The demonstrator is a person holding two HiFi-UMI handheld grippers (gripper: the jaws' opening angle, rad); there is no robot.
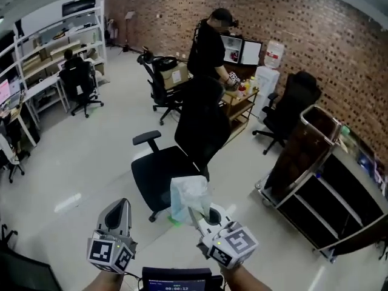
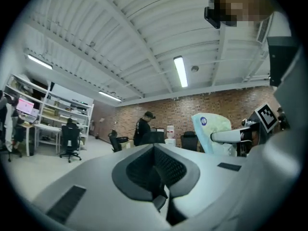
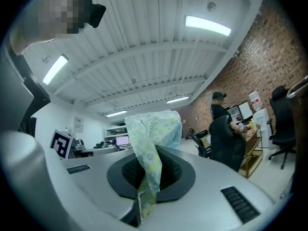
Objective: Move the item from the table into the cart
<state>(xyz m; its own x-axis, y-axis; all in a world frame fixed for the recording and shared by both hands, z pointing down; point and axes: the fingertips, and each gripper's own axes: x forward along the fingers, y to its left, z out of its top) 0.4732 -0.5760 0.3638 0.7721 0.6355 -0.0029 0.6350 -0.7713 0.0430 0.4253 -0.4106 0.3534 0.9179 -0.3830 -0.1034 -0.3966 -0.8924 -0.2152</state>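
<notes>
A brick wall (image 1: 291,17) backs the pale, glossy floor (image 1: 91,162) ahead of me. A black chair (image 1: 162,171) stands nearest. White shelves (image 1: 57,32) line the left side. A person (image 1: 209,41) stands near a water cooler (image 1: 268,80). Strip lights (image 3: 207,25) run along the white ribbed ceiling (image 3: 144,42).

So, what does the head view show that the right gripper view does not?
Head view only: the dark cart with its shelves, the whole left gripper, a small screen at the bottom. Right gripper view only: the ceiling lights and the right gripper shut on the edge of the pale packet. Both: that packet, the standing person, the brick wall.
</notes>
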